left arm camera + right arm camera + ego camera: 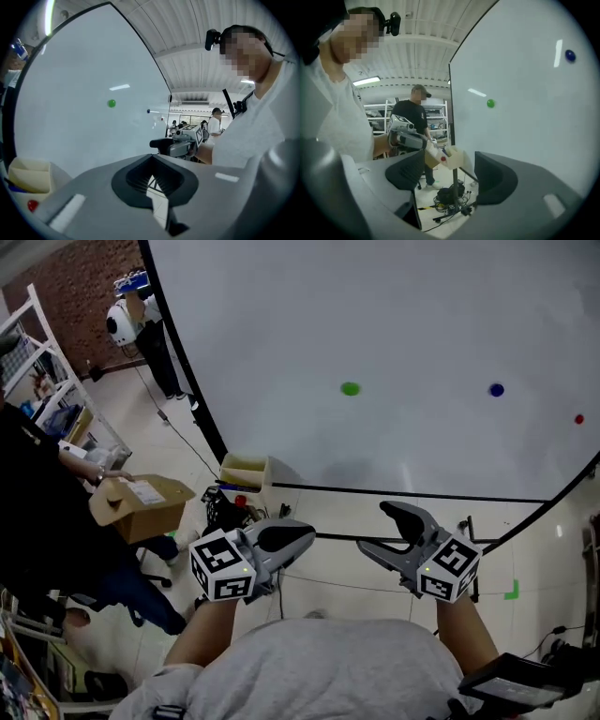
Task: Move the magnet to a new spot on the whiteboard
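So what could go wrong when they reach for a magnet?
1. Three small magnets sit on the whiteboard: green magnet, blue magnet, red magnet. The wrong one might get picked.
2. The right gripper is open, empty and well short of the board. The magnets are small, so the jaws could slip off or knock one down.
3. Cables lie on the floor below the board, and stepping closer might snag them.

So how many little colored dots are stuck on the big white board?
3. A green magnet sits near the middle of the whiteboard. A blue magnet is to its right, level with it. A small red magnet is lower, near the right edge. More could be out of frame.
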`<state>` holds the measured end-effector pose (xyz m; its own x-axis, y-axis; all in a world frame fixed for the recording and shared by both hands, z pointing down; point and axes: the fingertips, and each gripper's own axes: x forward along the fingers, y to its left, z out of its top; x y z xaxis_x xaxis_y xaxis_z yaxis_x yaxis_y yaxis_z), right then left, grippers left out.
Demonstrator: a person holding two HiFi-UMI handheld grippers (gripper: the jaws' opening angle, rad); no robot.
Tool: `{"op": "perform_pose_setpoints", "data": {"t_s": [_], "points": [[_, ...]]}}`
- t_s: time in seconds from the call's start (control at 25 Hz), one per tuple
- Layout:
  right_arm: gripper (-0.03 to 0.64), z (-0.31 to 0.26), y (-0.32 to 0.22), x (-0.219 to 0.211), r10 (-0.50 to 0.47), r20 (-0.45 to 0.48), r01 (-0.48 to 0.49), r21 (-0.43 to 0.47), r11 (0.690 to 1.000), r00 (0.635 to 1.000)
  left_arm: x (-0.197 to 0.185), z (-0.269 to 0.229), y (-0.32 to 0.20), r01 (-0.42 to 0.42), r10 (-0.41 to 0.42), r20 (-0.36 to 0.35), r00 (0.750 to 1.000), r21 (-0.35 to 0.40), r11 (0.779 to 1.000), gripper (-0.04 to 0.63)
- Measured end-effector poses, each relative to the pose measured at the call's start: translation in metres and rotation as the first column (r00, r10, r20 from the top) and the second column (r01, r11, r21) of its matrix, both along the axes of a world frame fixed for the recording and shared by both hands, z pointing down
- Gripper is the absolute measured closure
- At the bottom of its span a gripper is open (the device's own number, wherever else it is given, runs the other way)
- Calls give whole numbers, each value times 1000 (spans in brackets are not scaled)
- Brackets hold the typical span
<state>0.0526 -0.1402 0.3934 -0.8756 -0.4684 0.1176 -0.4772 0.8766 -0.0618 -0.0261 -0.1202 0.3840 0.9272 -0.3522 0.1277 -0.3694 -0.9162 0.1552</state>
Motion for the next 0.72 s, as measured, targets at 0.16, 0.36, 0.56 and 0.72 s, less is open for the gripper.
{"op": "perform_pose_setpoints", "data": {"t_s": [0.16, 0.36, 0.56, 0.72], "points": [[290, 19, 63, 17, -57, 21, 58, -69, 996, 998, 27, 8, 49, 12, -13, -17, 1000, -23, 1000, 614], [514, 7, 128, 19, -154, 132, 166, -80, 983, 979, 48, 17, 94, 10, -11, -13, 1000, -71, 997, 614], [612, 3, 145, 11, -131, 219, 161, -123, 979, 967, 44, 11, 121, -26, 26, -7, 1000, -71, 997, 614], [612, -3, 152, -6, -135, 234, 167, -124, 978, 963, 31, 7, 125, -31, 31, 0, 1000, -72, 997, 614]]}}
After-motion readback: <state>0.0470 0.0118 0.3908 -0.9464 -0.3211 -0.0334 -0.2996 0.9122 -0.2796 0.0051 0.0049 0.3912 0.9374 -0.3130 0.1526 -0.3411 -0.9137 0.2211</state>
